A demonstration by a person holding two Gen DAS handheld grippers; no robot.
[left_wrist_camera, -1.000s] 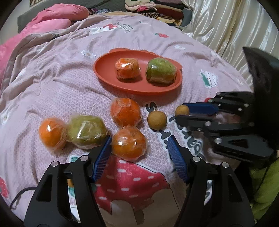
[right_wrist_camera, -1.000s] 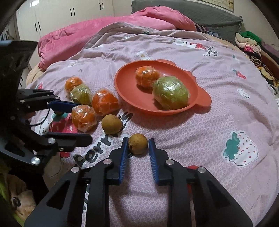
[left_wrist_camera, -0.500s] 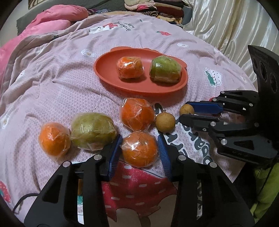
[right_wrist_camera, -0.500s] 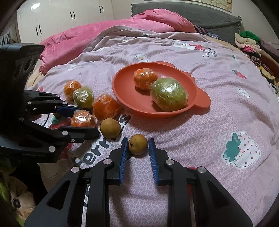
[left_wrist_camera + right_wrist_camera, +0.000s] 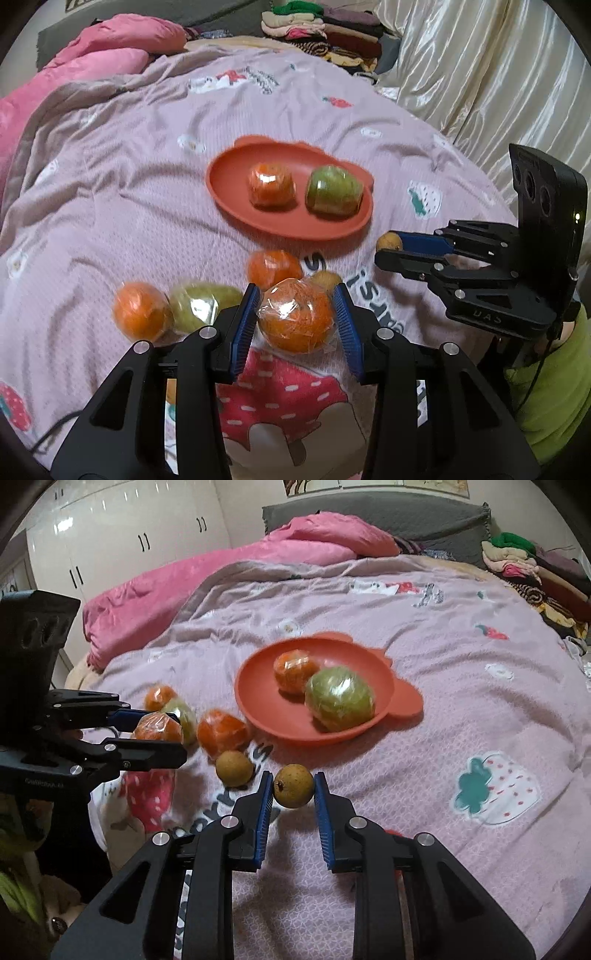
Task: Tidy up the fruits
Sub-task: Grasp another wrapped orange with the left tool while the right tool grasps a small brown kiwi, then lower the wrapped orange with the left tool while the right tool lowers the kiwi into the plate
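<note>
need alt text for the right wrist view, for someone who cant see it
The right gripper pinches a small round brown fruit above a pink patterned bedspread. Beyond it, an orange plastic plate holds a wrapped orange and a wrapped green fruit; at left the left gripper grips another wrapped orange.

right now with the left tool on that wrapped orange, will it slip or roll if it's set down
Probably slippery: the orange is in glossy, crinkled film, and the left tool grips only its sides. It looks round, so it would likely roll on the soft quilt, less so inside the rimmed plate.
</note>
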